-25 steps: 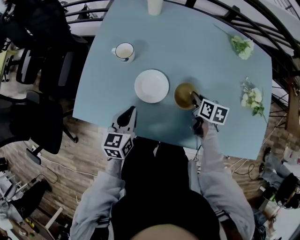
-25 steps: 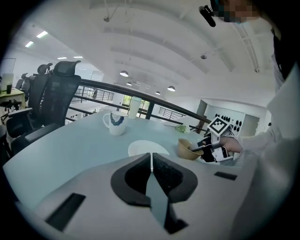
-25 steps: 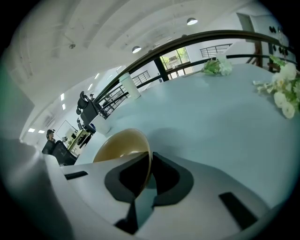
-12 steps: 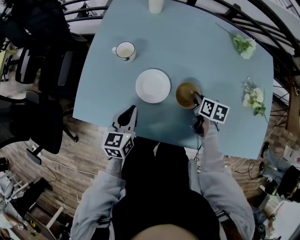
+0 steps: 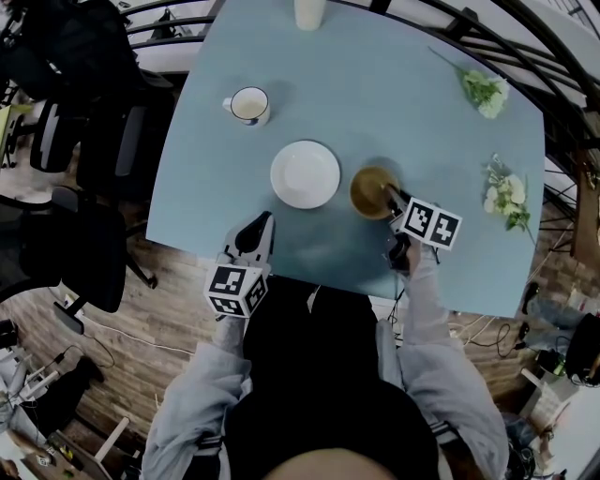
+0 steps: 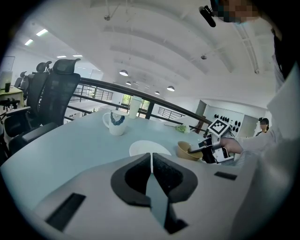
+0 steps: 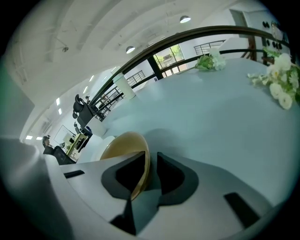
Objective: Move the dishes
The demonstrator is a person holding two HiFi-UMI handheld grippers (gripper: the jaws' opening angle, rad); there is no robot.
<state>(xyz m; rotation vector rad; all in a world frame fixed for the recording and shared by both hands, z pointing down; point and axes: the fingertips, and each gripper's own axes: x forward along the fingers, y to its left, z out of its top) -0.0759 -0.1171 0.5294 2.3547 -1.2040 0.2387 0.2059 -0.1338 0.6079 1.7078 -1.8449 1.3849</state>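
- Our right gripper [image 5: 389, 200] is closed on the near rim of the tan bowl [image 5: 369, 189], with 1 jaw inside the bowl and 1 outside. In the right gripper view the rim of the bowl [image 7: 123, 146] passes between the 2 pads. We cannot tell whether its base is clear of the table [image 5: 394, 103].
- Our left gripper [image 5: 264, 222] hangs over the table's near edge, well to the left of the right gripper. Its 2 jaws are pressed together with nothing between them, as the left gripper view [image 6: 151, 161] shows.
- The white plate [image 5: 305, 173] lies flat just ahead of the left gripper and slightly to its right. It is near the bowl on the bowl's left, and the 2 do not touch.
- The white mug [image 5: 249, 103] stands upright farther ahead of the left gripper, beyond the plate and a little left.
- A white cup [image 5: 309, 11] stands at the table's far edge, well ahead of both grippers.
- 2 sprigs of white flowers lie on the table to the right of the right gripper: 1 [image 5: 503, 199] level with it, the other [image 5: 484, 92] farther ahead.
- A black office chair [image 6: 57, 99] stands off the table, to the left of the left gripper.
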